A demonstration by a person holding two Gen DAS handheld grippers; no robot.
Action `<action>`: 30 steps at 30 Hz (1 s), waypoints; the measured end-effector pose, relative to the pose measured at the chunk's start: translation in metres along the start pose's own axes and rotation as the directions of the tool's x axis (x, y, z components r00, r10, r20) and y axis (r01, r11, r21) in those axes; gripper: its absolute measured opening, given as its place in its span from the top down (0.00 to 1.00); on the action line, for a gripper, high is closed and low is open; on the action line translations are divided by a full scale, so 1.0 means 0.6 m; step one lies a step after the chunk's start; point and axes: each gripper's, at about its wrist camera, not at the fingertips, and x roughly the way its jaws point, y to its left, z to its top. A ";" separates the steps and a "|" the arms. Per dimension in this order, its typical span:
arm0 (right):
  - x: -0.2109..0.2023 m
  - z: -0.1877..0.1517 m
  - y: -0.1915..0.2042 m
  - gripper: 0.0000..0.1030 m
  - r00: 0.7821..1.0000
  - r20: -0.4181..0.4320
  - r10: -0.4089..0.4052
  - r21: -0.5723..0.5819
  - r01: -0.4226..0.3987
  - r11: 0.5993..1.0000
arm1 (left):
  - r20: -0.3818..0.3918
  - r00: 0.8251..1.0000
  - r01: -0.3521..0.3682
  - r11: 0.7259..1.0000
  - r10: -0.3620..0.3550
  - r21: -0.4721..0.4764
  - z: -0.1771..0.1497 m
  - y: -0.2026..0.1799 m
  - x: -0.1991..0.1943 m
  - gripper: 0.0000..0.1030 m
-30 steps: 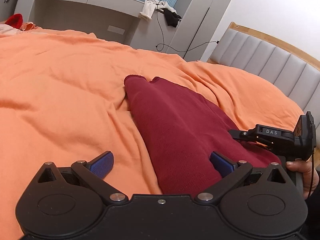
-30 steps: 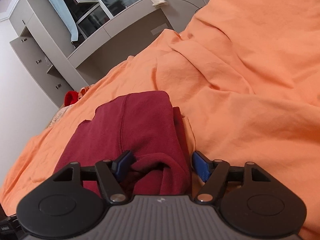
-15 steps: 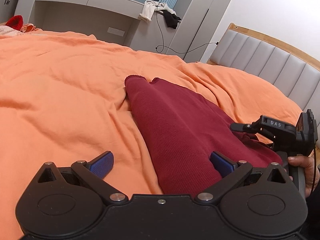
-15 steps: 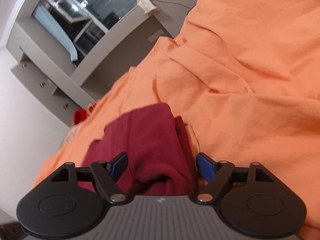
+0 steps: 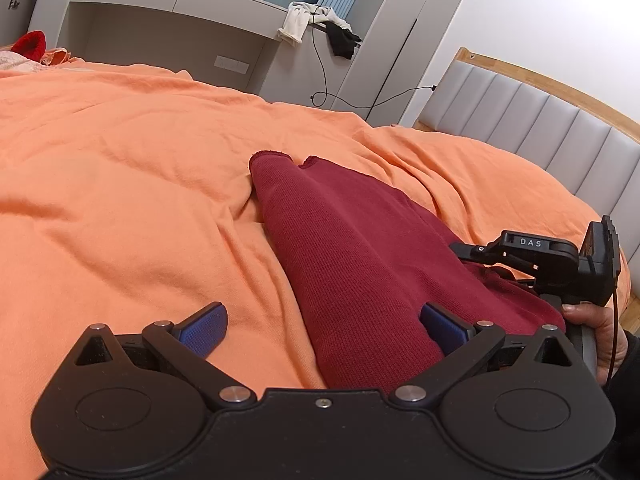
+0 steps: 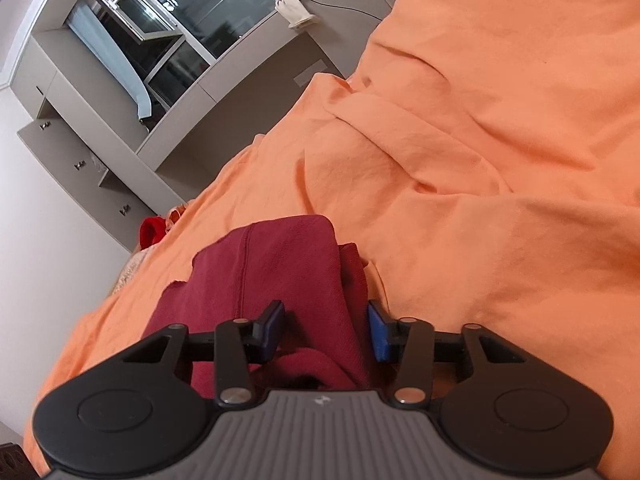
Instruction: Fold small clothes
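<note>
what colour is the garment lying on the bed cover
Dark red, a plain knit with no pattern. The garment shows best in the left wrist view, on the orange bed cover.

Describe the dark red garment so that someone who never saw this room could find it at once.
Look at the wide orange bedcover that fills the bed in front of the grey padded headboard. On it lies the dark red garment, a long folded knit piece between the two grippers. It is the only dark cloth on the cover; the brighter red item sits far off at the bed's edge.
</note>
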 end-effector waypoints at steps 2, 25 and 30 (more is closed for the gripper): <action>0.002 -0.002 0.003 0.67 1.000 -0.007 -0.004 -0.015 0.004 1.000 | 0.000 1.000 0.000 1.000 0.000 0.000 0.000 0.000 0.000 0.00; -0.023 -0.006 0.046 0.83 0.999 0.048 -0.022 -0.131 0.028 0.991 | -0.152 0.986 0.036 0.983 -0.064 -0.178 0.092 0.031 0.086 0.47; -0.043 -0.002 0.109 0.83 0.989 0.139 0.041 -0.234 -0.008 0.972 | -0.076 0.997 0.007 0.985 -0.021 -0.175 0.112 0.028 0.060 0.88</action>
